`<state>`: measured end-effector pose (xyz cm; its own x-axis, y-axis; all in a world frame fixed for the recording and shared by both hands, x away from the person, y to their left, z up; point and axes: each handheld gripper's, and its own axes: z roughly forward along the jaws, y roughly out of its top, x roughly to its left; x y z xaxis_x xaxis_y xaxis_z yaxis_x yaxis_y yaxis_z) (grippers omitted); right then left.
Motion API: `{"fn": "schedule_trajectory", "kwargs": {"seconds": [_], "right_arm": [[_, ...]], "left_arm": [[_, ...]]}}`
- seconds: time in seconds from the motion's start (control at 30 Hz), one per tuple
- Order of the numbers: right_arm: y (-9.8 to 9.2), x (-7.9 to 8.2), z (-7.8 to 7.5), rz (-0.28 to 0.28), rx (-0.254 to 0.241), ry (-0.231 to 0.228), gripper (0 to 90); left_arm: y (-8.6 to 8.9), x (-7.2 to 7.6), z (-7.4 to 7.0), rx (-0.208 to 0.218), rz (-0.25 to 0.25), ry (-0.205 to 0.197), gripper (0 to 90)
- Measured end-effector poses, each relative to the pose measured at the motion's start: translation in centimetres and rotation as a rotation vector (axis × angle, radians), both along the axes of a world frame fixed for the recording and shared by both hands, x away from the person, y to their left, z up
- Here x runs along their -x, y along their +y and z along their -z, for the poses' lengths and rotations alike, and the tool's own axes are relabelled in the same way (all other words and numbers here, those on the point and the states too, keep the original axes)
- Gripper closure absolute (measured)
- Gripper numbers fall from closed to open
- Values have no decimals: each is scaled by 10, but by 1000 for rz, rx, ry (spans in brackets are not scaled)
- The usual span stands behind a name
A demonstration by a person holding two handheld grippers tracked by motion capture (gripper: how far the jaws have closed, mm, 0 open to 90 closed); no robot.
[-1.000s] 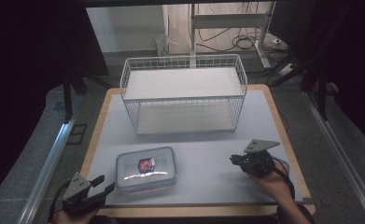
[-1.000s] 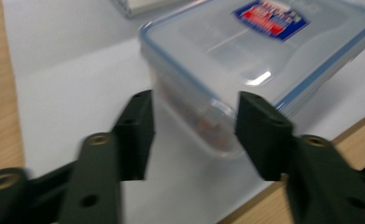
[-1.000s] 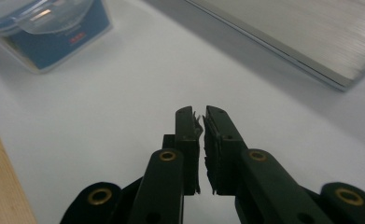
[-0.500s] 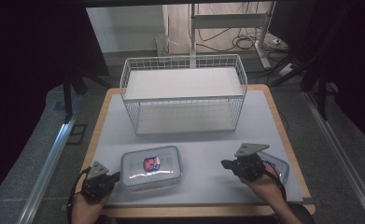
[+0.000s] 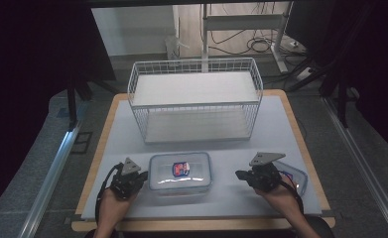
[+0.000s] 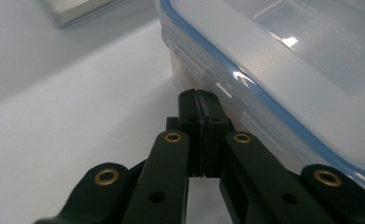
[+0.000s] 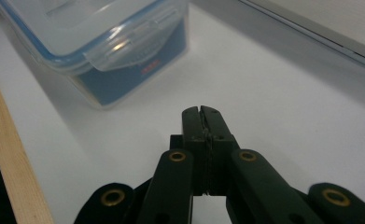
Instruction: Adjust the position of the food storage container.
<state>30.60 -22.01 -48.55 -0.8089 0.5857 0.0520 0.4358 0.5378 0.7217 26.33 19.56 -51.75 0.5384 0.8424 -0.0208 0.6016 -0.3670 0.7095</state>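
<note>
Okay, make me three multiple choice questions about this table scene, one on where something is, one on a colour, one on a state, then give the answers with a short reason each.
1. Where does the wire basket stand relative to the lidded plastic container?
A. Beyond it, toward the table's far edge
B. On top of it
C. Off the table

2. What colour is the seal line along the container's lid rim?
A. Red
B. Blue
C. Green

3. How do the jaws of the left gripper stand?
A. Wide open
B. Shut on the lid
C. Shut with nothing between them

Answers: A, the high view shows the basket farther back; B, both gripper views show a blue line; C, its pads meet beside the container.
</note>
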Motion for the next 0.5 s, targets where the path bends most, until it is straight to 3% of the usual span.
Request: {"fn": "schedule_trajectory", "kwargs": {"seconds": [0.2,0.5], "right_arm": [[0,0,3,11,7,12,893],[-4,0,3,22,5,10,890]], "left_arm": [[-24,-9,-2,-16,44,-1,899],[-45,-18,-4,-7,88,6,900]]}}
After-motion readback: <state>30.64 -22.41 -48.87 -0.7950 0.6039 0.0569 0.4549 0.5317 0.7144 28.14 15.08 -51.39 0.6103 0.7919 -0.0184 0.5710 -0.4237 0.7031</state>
